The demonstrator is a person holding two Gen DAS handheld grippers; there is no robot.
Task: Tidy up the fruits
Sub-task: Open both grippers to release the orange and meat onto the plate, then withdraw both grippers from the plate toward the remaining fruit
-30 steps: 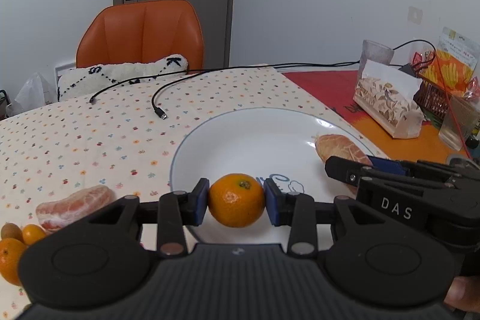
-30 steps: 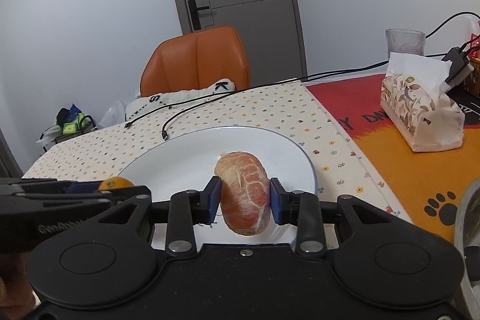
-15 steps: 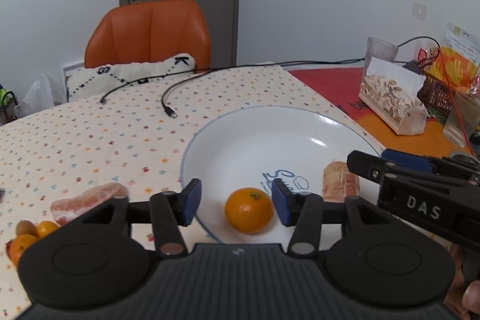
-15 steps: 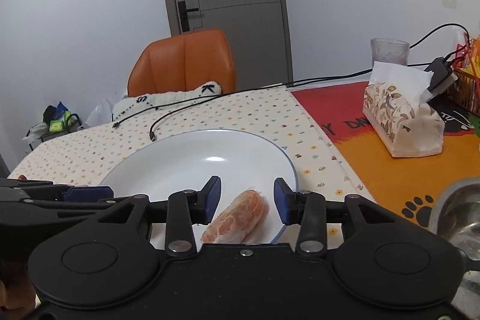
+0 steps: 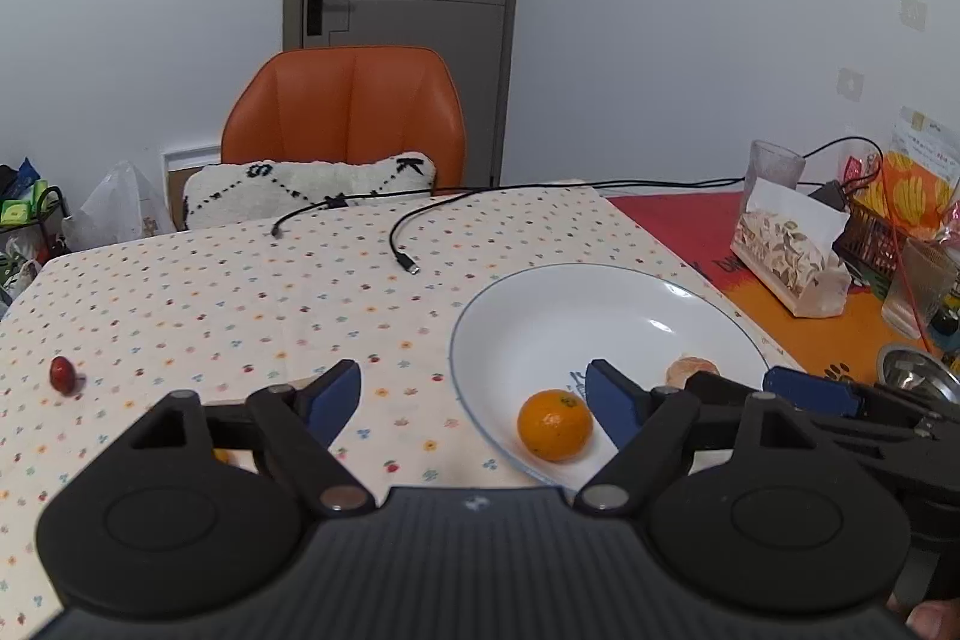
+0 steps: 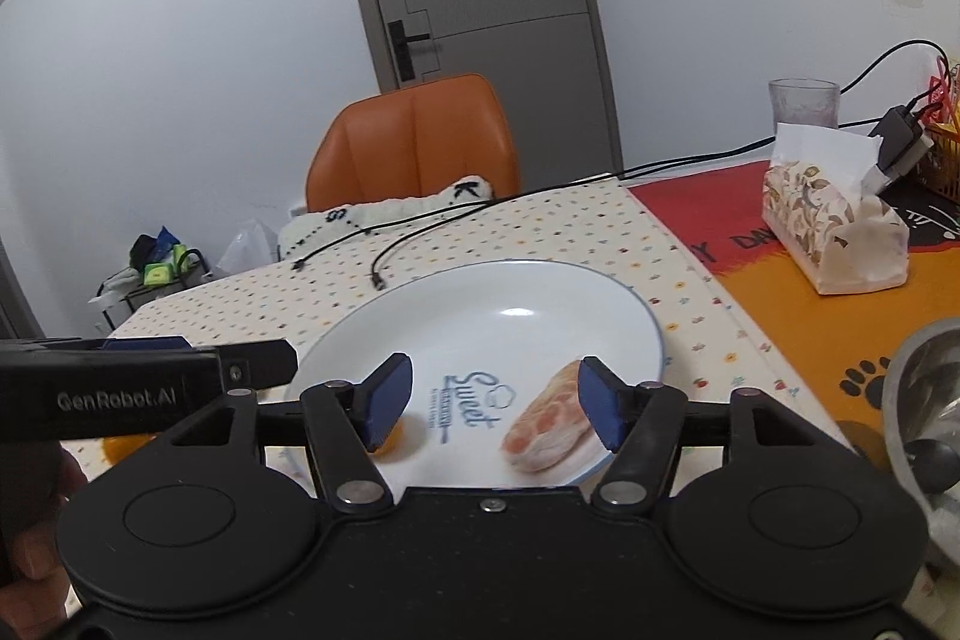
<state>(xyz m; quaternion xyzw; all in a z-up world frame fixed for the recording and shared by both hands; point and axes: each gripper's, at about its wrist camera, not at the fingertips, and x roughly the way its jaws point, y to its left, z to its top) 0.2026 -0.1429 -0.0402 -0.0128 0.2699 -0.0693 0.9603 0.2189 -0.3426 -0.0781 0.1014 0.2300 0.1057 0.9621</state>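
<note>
From the left wrist view, the left gripper (image 5: 474,394) has its fingers spread wide with nothing between them. The mandarin (image 5: 555,424) sits on the near-left part of the white plate (image 5: 606,292), just inside the rim and close beside the right-hand finger without clearly touching it. Farther right on the plate a peeled citrus piece (image 5: 690,370) peeks out from behind the other tool. Well left of the plate, a small red fruit (image 5: 62,374) lies alone on the dotted cloth of the worktop (image 5: 240,292). It looks small, round and smooth, so it would likely roll and slip; closing on its widest middle seems the safest hold.

From the right wrist view, the right gripper (image 6: 492,400) is likewise released, fingers apart. The peeled piece (image 6: 549,427) rests at the plate's (image 6: 480,292) near-right rim, partly behind the right-hand finger; whether they touch cannot be told. It looks soft and moist, probably easy to crush or tear, so a light squeeze across its broad sides would suit. An orange patch beside the left-hand finger is presumably the mandarin, firmer and light, best taken across its equator.
</note>
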